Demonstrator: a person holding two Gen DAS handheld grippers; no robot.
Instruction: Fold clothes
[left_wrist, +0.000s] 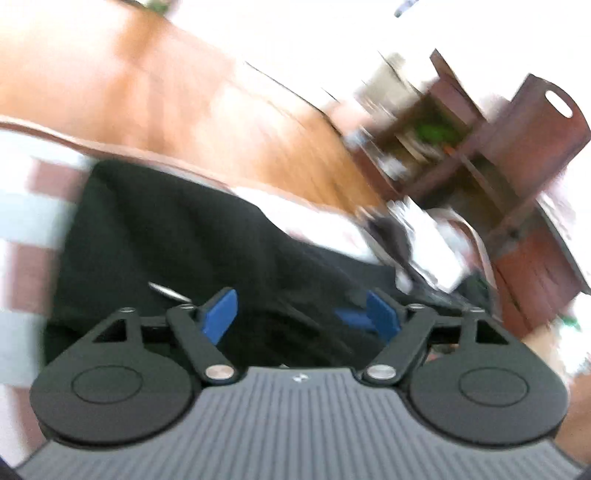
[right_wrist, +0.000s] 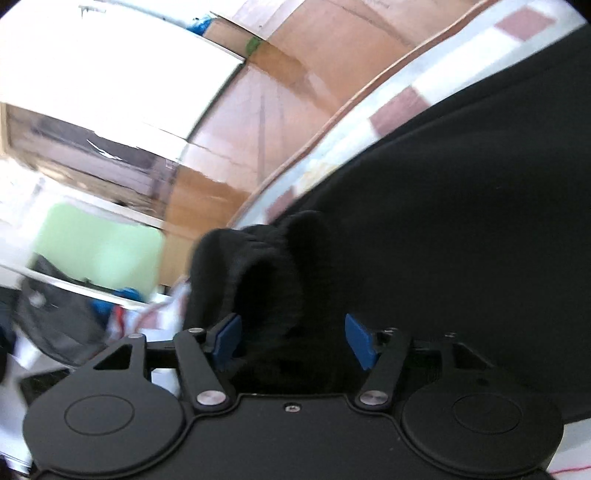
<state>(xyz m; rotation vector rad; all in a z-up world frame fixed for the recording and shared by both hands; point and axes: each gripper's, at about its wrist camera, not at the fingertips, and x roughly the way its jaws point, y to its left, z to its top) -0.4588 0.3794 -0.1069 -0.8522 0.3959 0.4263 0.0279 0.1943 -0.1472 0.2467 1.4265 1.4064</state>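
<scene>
Looking along my left gripper (left_wrist: 301, 314), I see the black garment (left_wrist: 177, 240) spread over a checked cloth (left_wrist: 26, 218) in red-brown and white squares, on a surface with a brown edge. That gripper's blue pads (left_wrist: 221, 312) stand wide apart over the fabric with nothing between them, so I judge it free to take an edge.

My right gripper (right_wrist: 293, 339) has a bunched, ribbed-looking fold of the same garment (right_wrist: 461, 206) rising between its spread pads (right_wrist: 356, 341). I cannot tell whether they press it; they look parted, and the fold reads as lifted off the flat part on the right. Both views are blurred, so how far folding has come I cannot judge. Wooden shelves (left_wrist: 480, 147) stand far right.
</scene>
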